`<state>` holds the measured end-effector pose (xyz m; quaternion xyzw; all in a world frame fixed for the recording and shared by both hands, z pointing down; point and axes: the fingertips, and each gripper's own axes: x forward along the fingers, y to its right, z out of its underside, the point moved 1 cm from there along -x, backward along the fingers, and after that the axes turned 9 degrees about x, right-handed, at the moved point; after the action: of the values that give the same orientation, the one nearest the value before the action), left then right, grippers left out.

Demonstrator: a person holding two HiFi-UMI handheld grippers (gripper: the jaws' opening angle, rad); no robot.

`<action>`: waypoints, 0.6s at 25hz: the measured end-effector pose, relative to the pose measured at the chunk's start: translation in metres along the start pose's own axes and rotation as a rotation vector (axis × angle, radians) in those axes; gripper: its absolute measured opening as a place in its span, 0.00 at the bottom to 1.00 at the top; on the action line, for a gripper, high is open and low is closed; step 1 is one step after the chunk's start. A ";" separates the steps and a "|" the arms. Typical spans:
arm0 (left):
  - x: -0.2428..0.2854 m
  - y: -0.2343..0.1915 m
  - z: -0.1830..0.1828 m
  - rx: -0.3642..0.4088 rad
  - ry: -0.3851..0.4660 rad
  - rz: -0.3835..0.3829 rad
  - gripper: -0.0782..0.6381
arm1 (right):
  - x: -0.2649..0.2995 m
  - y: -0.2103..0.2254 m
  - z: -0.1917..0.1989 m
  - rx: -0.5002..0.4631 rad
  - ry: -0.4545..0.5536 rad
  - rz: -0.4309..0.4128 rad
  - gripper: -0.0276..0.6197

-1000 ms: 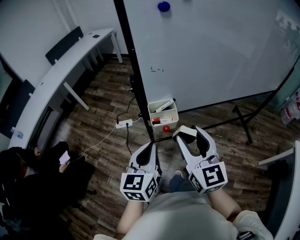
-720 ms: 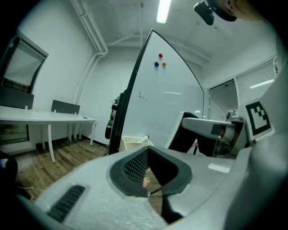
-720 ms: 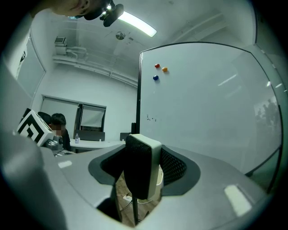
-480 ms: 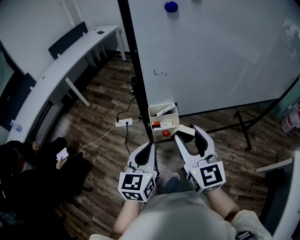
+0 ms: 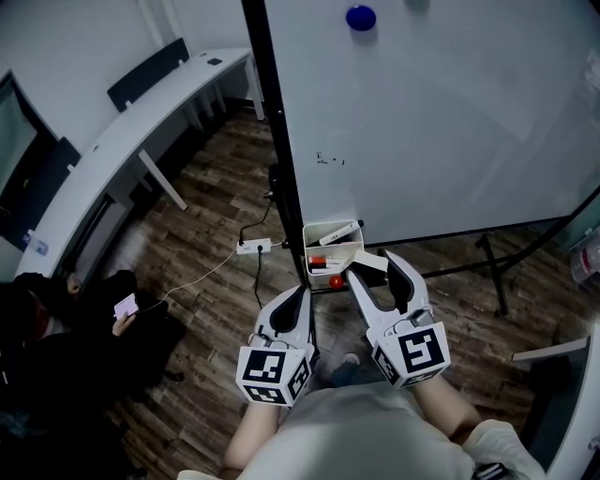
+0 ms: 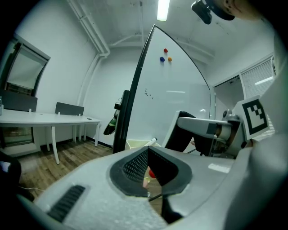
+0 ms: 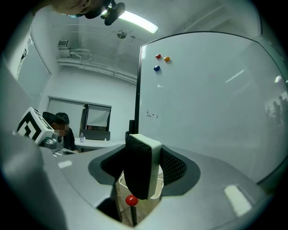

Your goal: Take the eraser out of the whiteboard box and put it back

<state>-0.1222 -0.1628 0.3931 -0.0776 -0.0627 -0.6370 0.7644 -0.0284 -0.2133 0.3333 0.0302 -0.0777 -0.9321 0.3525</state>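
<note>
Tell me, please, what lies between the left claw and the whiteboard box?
A small red knob, seen in the head view just short of the box.

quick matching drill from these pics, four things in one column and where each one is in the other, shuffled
Things:
1. eraser
2. whiteboard box
3. blue magnet
4. power strip

Places:
A. on the wooden floor
B. between the right gripper's jaws
C. high on the whiteboard
D. at the whiteboard's bottom edge

Pairs: 1-B, 2-D, 3-C, 4-A
</note>
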 end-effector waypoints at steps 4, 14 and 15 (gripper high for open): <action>0.006 -0.003 -0.001 -0.007 -0.003 -0.016 0.12 | 0.010 0.004 0.001 0.001 -0.012 -0.023 0.40; 0.021 -0.008 0.004 -0.027 -0.019 -0.068 0.12 | 0.029 0.015 0.013 0.003 -0.052 -0.082 0.40; 0.022 -0.009 0.005 -0.030 -0.020 -0.073 0.12 | 0.030 0.016 0.015 0.004 -0.057 -0.086 0.40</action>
<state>-0.1266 -0.1843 0.4021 -0.0931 -0.0635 -0.6646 0.7386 -0.0425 -0.2434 0.3502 0.0078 -0.0882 -0.9468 0.3095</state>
